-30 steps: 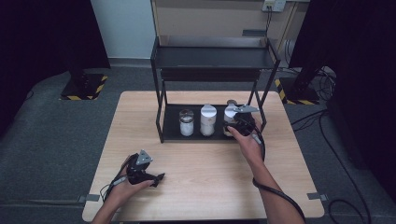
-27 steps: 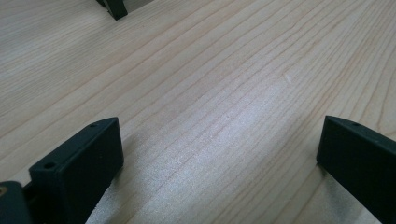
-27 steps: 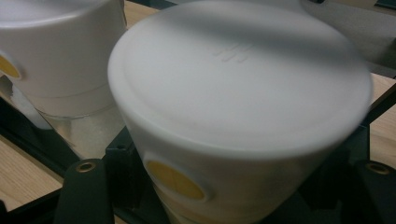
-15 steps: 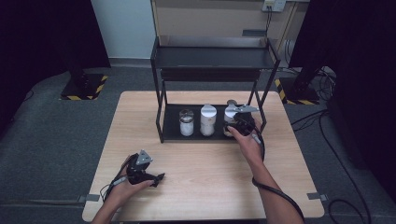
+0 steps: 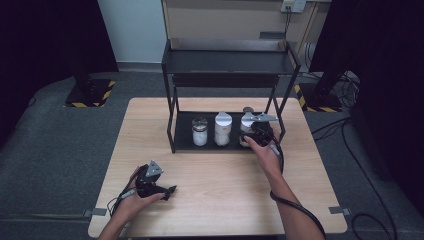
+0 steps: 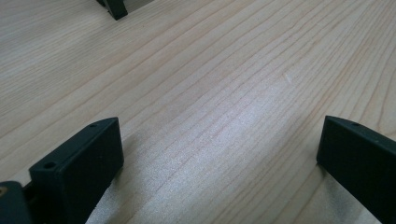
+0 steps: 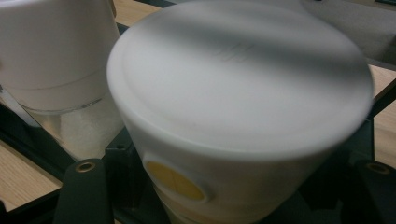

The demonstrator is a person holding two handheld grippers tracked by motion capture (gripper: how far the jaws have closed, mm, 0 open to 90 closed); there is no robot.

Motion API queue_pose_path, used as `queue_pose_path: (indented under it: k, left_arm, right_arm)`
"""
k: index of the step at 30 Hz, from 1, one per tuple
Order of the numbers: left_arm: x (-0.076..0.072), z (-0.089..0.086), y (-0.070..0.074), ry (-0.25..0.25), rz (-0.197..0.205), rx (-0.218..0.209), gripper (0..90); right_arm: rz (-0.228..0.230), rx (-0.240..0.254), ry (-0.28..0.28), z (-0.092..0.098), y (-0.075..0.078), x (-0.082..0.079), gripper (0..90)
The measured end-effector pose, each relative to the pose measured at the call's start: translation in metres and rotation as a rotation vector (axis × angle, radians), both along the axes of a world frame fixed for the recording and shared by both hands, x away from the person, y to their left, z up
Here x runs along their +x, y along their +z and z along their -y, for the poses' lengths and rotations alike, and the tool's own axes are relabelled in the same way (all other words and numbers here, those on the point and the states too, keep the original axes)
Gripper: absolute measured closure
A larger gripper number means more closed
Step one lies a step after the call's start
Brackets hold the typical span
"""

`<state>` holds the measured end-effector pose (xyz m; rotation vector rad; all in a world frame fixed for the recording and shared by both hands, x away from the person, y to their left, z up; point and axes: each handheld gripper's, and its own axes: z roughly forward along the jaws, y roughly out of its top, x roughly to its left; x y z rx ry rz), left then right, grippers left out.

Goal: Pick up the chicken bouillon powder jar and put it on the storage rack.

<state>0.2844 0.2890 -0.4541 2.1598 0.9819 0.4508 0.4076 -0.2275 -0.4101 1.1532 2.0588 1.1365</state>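
A: Where does the right gripper (image 5: 250,131) sit?

B: In the high view it is at about two o'clock from the table's (image 5: 225,200) centre, pushed into the right end of the black rack's (image 5: 227,62) lower shelf. The right gripper view looks down on a white-lidded jar (image 7: 238,112) standing between its two fingers (image 7: 81,191), one at seven o'clock of the jar and one at four o'clock.

A: Are the fingers closed on it?

B: They stand close at either side, but the lid covers the spots where they would meet the jar, so I cannot tell whether they press it. A round yellow mark (image 7: 175,181) shows on the jar's wall under the lid.

A: What else is on that shelf?

B: A second white-lidded jar (image 5: 222,129) at the middle and a smaller glass jar (image 5: 199,131) with white contents, at nine o'clock of it. In the right gripper view the middle one fills the eleven o'clock corner, cut off by the edge.

A: And the left gripper (image 5: 170,190)?

B: Held low at about seven o'clock of the table. Its own view shows the fingers (image 6: 77,168) spread wide over bare wood, nothing between them, with a rack foot (image 6: 114,8) just in at twelve o'clock. The right finger is cut off at the border.
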Motion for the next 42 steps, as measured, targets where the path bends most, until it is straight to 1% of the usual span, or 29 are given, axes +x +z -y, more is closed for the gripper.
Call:
queue_pose_path:
  k: [5, 10, 30, 35, 38, 42]
  left_arm:
    - [0.0, 0.0, -0.0001, 0.0, 0.0, 0.0, 0.0]
    - [0.0, 0.0, 0.0, 0.0, 0.0, 0.0, 0.0]
    - [0.0, 0.0, 0.0, 0.0, 0.0, 0.0, 0.0]
    - [0.0, 0.0, 0.0, 0.0, 0.0, 0.0, 0.0]
    - [0.0, 0.0, 0.0, 0.0, 0.0, 0.0, 0.0]
    - [0.0, 0.0, 0.0, 0.0, 0.0, 0.0, 0.0]
  right_arm:
    - [0.007, 0.006, 0.0, 0.0008, -0.0022, -0.001, 31.1]
    - [0.0, 0.016, 0.0, 0.0027, -0.0025, 0.0001, 31.0]
    - [0.004, 0.007, 0.004, 0.0025, -0.004, 0.0003, 27.5]
    - [-0.002, 0.009, 0.01, 0.002, -0.0034, 0.0013, 23.0]
    - [-0.009, 0.011, 0.015, 0.0012, -0.0031, 0.002, 17.8]
    - [-0.003, 0.003, 0.009, -0.0004, -0.0027, 0.0007, 12.1]
